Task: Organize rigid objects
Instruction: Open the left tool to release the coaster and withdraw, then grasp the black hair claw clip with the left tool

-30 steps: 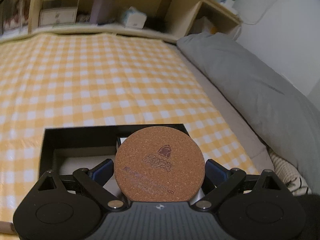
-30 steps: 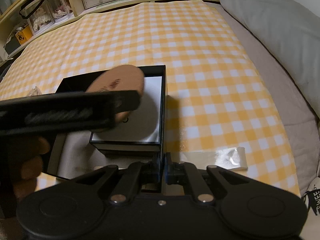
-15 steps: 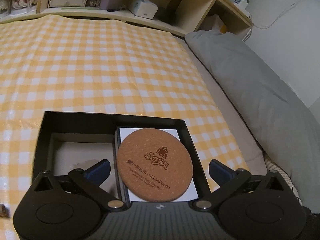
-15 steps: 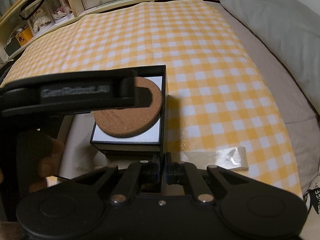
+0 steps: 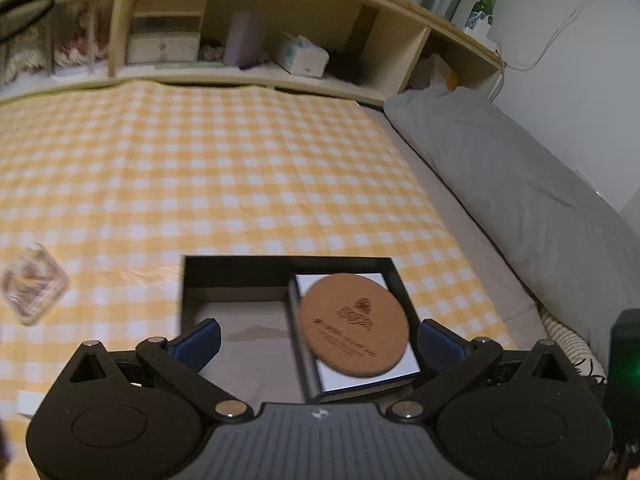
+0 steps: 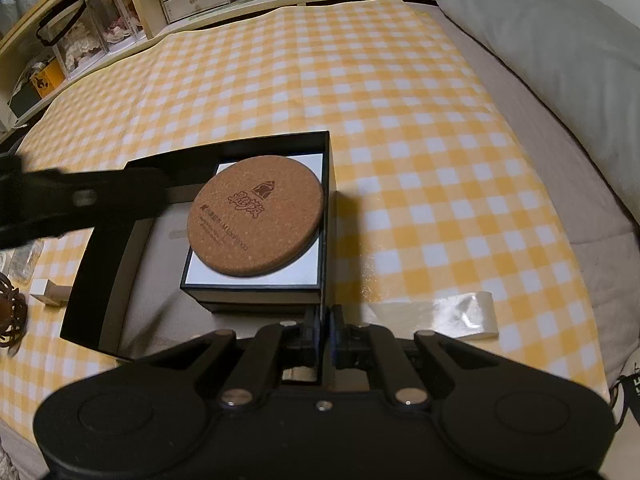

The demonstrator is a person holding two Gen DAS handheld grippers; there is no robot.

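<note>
Round cork coaster (image 6: 256, 216) lies flat on white-topped inner box (image 6: 256, 280) inside open black box (image 6: 100, 280). Light, stiff, grippy; take by opposite rim edges. Left hand-held gripper (image 5: 320, 344) released wide, empty; right hand-held gripper (image 6: 324, 332) clenched on black box wall

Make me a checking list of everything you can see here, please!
Surface: yellow-and-white checked cloth over a bed.
Job's things: round cork coaster lying on a white-topped inner box inside an open black box.
Clutter: clear plastic wrapper; small clear case.
Grippers: left gripper open, empty; right gripper shut on the black box's wall.
Cables: white cable on the wall.
Surroundings: wooden shelf, grey pillow, green bottle.
</note>
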